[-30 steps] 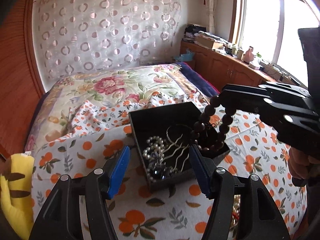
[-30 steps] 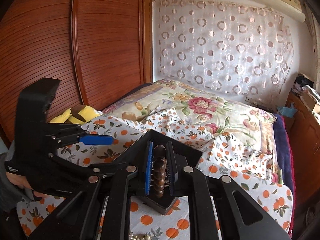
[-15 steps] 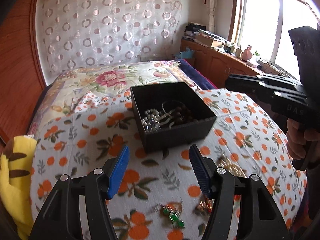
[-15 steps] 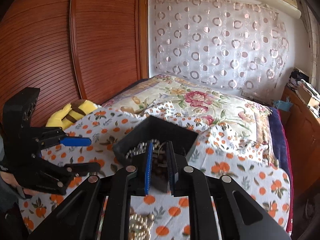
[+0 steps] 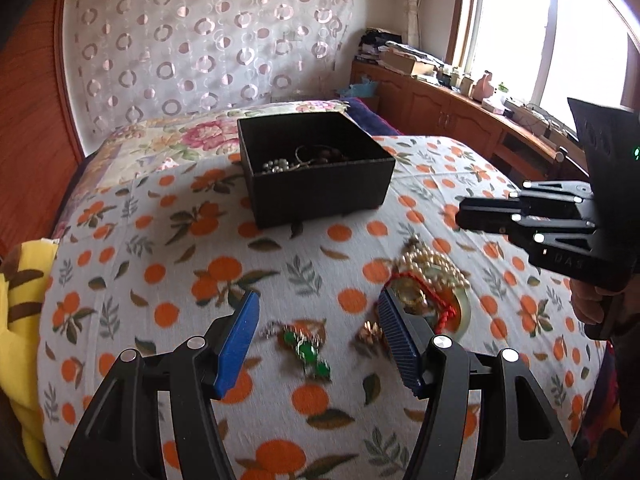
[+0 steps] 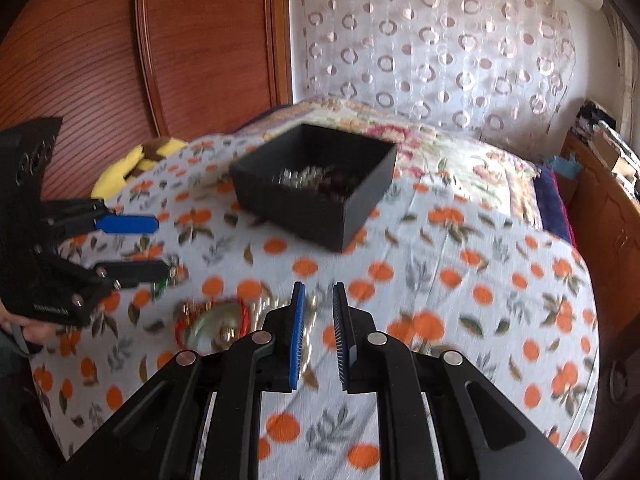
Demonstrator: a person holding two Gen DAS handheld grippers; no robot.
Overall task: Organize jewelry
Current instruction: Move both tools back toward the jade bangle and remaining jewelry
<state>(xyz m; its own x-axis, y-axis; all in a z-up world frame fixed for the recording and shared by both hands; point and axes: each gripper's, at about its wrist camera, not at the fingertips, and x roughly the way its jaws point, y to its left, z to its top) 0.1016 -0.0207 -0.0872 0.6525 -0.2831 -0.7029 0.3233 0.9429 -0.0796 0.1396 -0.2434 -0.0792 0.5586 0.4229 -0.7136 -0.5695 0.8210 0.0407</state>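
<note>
- Centrally, the black box [image 5: 316, 168] is sitting open-topped on the orange-printed bedspread [image 5: 160, 264], with silver beads and dark brown beads showing inside it.
- Nearer the cameras, loose jewelry is lying on the spread: a green-stoned piece [image 5: 308, 350], a small gold piece [image 5: 368, 330], and a heap made of a pearl strand [image 5: 430, 262], a red cord [image 5: 434, 300] and a pale jade ring [image 5: 462, 312].
- In the right wrist view this heap [image 6: 216, 322] is looking blurred, just left of the blue pads.
- Left tongs [image 5: 316, 336] are hovering low over the spread with jaws spread wide, the green-stoned piece lying between them and gripping nothing.
- Right tongs [image 6: 319, 336] are pointing toward the box with a narrow gap between their pads, nothing caught in it.
- From the left wrist view, the right tongs [image 5: 464, 214] are reaching in from the right edge, above the heap and well apart from the box.
- A yellow plush toy [image 5: 20, 280] is lying at the bed's left edge.
</note>
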